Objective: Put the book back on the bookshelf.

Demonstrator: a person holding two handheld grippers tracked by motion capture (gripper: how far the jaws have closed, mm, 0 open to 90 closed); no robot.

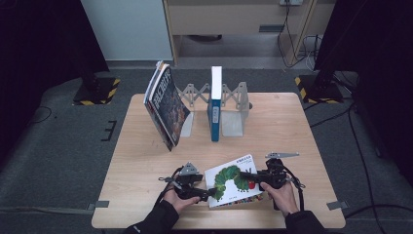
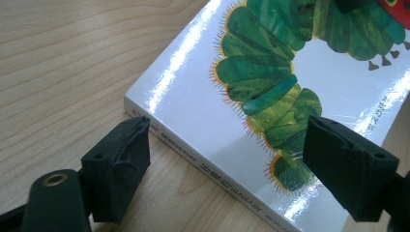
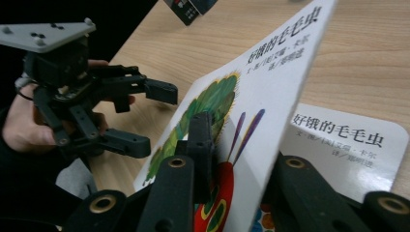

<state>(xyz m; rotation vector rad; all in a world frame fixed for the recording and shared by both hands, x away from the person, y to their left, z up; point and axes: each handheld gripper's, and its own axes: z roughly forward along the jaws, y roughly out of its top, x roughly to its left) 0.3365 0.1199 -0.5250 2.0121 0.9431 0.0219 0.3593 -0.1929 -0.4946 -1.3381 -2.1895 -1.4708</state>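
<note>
A white picture book with a green caterpillar on its cover [image 1: 229,184] lies near the front edge of the wooden table [image 1: 292,126]. My right gripper [image 1: 251,178] is shut on the front cover [image 3: 270,87] and holds it tilted up off the title page [image 3: 348,145]. My left gripper [image 1: 207,192] is at the book's left side with its jaws open. In the left gripper view, the left gripper [image 2: 227,128] has one jaw on the table beside the spine corner and the other over the cover [image 2: 270,72]. The right gripper view shows the left gripper [image 3: 157,118] with a hand around it.
At the back of the table stands a grey metal expanding bookend rack [image 1: 234,105]. A blue-and-white book [image 1: 215,102] stands upright in it. Several darker books [image 1: 165,105] lean at its left. Bare wood lies between the rack and the picture book.
</note>
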